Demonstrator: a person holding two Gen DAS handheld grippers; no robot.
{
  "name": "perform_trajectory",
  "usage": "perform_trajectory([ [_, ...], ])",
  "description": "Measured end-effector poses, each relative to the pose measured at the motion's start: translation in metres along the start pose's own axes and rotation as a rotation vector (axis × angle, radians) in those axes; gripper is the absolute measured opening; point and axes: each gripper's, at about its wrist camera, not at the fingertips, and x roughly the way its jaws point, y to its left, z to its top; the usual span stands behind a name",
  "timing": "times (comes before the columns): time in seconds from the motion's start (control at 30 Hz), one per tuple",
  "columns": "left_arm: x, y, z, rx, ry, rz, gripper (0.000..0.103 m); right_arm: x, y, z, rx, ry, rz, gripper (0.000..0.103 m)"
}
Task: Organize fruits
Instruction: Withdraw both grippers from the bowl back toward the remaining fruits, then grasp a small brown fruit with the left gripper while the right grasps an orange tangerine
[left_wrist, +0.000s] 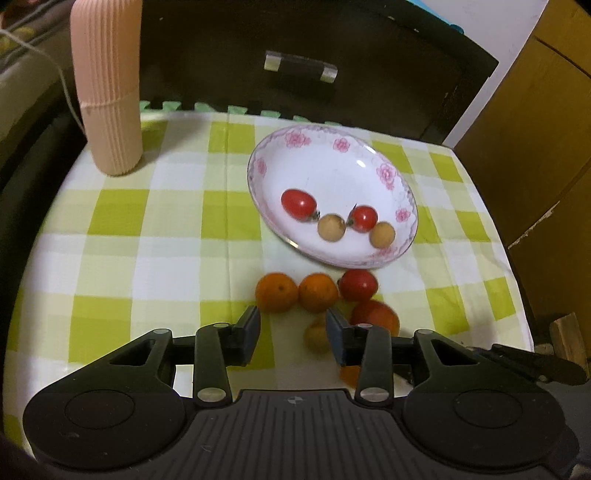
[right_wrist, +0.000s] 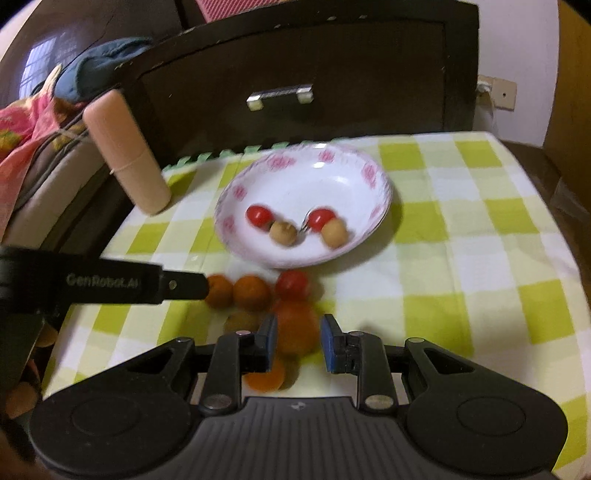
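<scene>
A white floral bowl (left_wrist: 332, 155) (right_wrist: 332, 162) on the green checked cloth holds two red cherry tomatoes (left_wrist: 298, 204) and two tan round fruits (left_wrist: 331, 228). In front of it lie two oranges (left_wrist: 276, 292), a red tomato (left_wrist: 357, 285), a larger red-orange fruit (left_wrist: 376, 316) and a small yellowish fruit (left_wrist: 316, 335). My left gripper (left_wrist: 293, 328) is open and empty just before the oranges. My right gripper (right_wrist: 298, 338) is open, its jaws on either side of the red-orange fruit (right_wrist: 295, 328), apart from it. An orange piece (right_wrist: 266, 376) lies under its left finger.
A ribbed pink cylinder (left_wrist: 107, 85) stands at the table's back left. A dark cabinet with a metal handle (left_wrist: 301, 66) stands behind the table. The left gripper's body (right_wrist: 92, 284) reaches in from the left in the right wrist view. The table edge drops off at the right.
</scene>
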Motion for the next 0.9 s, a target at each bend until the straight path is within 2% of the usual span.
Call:
perform_trajectory([
  [0.13, -0.001, 0.0, -0.004, -0.002, 0.005, -0.005, 0.048, 0.005, 0.011, -0.01, -0.026, 0.032, 0.011, 0.025],
  [0.37, 0.003, 0.003, -0.004, -0.009, 0.014, 0.004, 0.05, 0.017, 0.018, -0.016, -0.04, 0.06, 0.022, 0.033],
  [0.8, 0.01, 0.001, -0.007, 0.002, 0.038, -0.002, 0.051, 0.034, 0.02, -0.019, -0.032, 0.095, 0.047, 0.034],
  [0.9, 0.011, 0.0, -0.007, 0.006, 0.043, -0.018, 0.051, 0.034, 0.019, -0.02, -0.024, 0.105, 0.06, 0.03],
])
